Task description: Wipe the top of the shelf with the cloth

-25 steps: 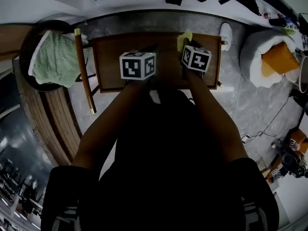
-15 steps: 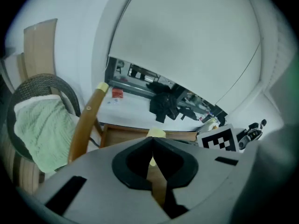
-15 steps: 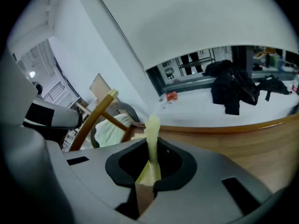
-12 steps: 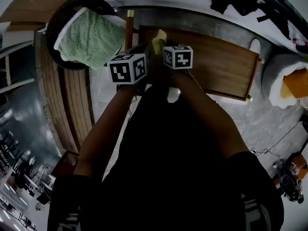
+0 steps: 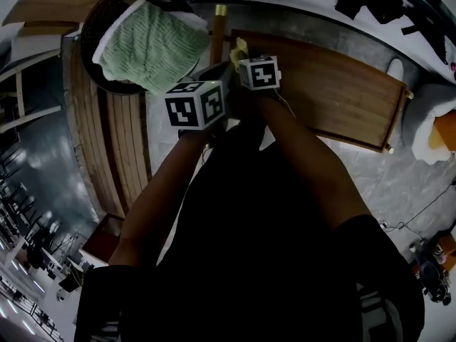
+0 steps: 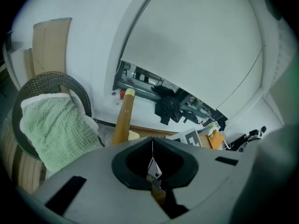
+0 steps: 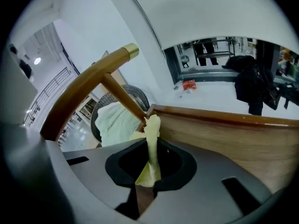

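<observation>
The wooden shelf top (image 5: 335, 91) runs from the middle to the right in the head view. My right gripper (image 5: 241, 54) is shut on a pale yellow cloth (image 5: 239, 47) at the shelf's far left corner. In the right gripper view the cloth (image 7: 150, 143) is a thin fold pinched between the jaws, with its end at the shelf's raised corner (image 7: 152, 110). My left gripper (image 5: 217, 73) hangs just left of the right one, off the shelf's left end. Its jaws meet in a thin line in the left gripper view (image 6: 152, 146), with nothing between them.
A dark wicker basket (image 5: 92, 27) holding a green knitted towel (image 5: 149, 45) stands just left of the shelf. A wooden pole with a brass tip (image 5: 217, 30) leans between the basket and the shelf. A white cushioned seat (image 5: 427, 120) is at the right.
Both grippers and the yellow cloth have travelled left along the shelf top, from its far middle to its left corner by the basket. The jaws have not changed.
</observation>
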Tool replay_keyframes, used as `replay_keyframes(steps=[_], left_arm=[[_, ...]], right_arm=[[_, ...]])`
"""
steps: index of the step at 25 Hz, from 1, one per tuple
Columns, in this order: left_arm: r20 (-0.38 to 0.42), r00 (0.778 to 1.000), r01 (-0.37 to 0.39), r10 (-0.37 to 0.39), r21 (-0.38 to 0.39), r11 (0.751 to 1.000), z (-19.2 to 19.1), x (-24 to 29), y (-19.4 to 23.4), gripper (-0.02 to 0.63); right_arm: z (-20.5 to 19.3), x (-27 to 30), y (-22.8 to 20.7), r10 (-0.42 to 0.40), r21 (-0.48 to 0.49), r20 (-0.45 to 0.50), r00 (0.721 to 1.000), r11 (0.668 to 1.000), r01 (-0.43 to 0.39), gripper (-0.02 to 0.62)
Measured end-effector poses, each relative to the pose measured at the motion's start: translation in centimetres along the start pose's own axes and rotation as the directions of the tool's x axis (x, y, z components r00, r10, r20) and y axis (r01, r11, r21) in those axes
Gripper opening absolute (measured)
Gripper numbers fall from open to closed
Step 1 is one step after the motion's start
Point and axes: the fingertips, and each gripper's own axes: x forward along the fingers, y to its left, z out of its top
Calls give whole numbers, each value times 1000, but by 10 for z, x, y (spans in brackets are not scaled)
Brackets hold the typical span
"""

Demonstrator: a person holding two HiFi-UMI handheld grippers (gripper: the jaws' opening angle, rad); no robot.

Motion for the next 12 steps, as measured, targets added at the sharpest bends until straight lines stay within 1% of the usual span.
replay_keyframes(steps=[2,5,8,12], left_arm=[[-8,1000,4,-4,5,1000,-1,3,-1,12],[-31,1000,5,-4,38,999,-5,14,-8,12],[-59,998,-6,9,61,998,-13,28,-16,12],[-104,994,-33,39,61,998,-32,50,-32,12]], right_arm=[[-2,0,-1,-1,-21,-15,1000,1000,1,48],[-4,-8,-11,-15,-18,-26,1000,1000,15,48],[-9,-21,-29,-36,-9,-30,999,999,36,48],[-23,-50,-61,-73,-2,-35,997,997,73,48]])
